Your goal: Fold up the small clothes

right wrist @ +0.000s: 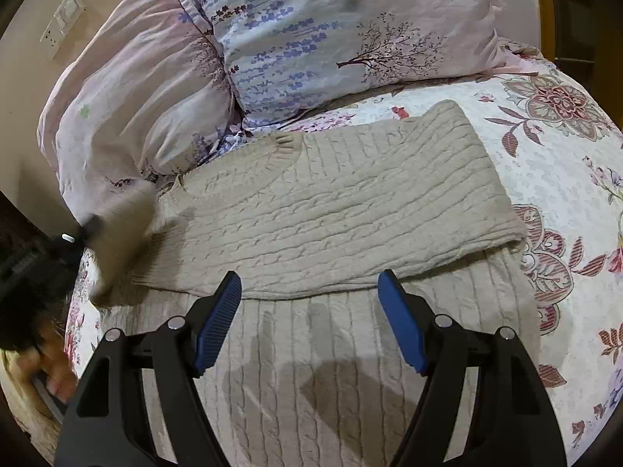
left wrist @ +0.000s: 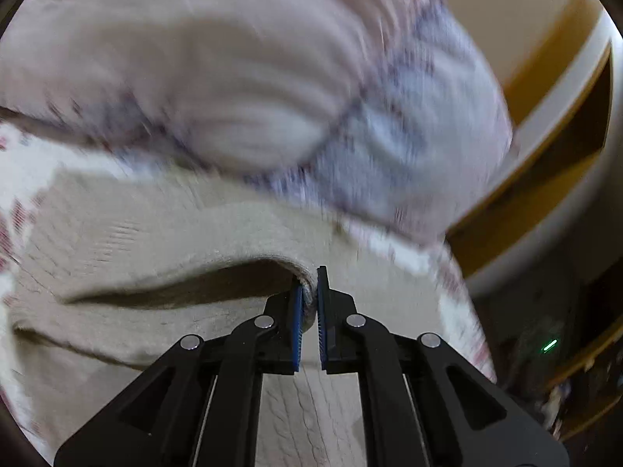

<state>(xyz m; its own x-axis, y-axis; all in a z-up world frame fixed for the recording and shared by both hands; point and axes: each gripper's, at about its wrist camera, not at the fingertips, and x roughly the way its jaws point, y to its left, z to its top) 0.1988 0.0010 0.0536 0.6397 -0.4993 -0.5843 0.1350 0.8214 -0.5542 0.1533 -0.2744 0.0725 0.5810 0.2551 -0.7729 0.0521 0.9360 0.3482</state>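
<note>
A beige cable-knit sweater (right wrist: 342,210) lies on the bed, its upper part folded over the lower part. My left gripper (left wrist: 309,303) is shut on an edge of the sweater (left wrist: 167,233) and lifts it off the bed. In the right wrist view the left gripper (right wrist: 83,233) is blurred at the left edge with a beige sleeve or hem in it. My right gripper (right wrist: 309,319) is open and empty, just above the sweater's lower part, in front of the fold edge.
A floral bedspread (right wrist: 564,148) covers the bed. Two pink and lilac pillows (right wrist: 350,39) lean at the head, behind the sweater. A wall with a socket plate (right wrist: 64,19) is at the far left. A wooden bed frame (left wrist: 545,179) shows at the right.
</note>
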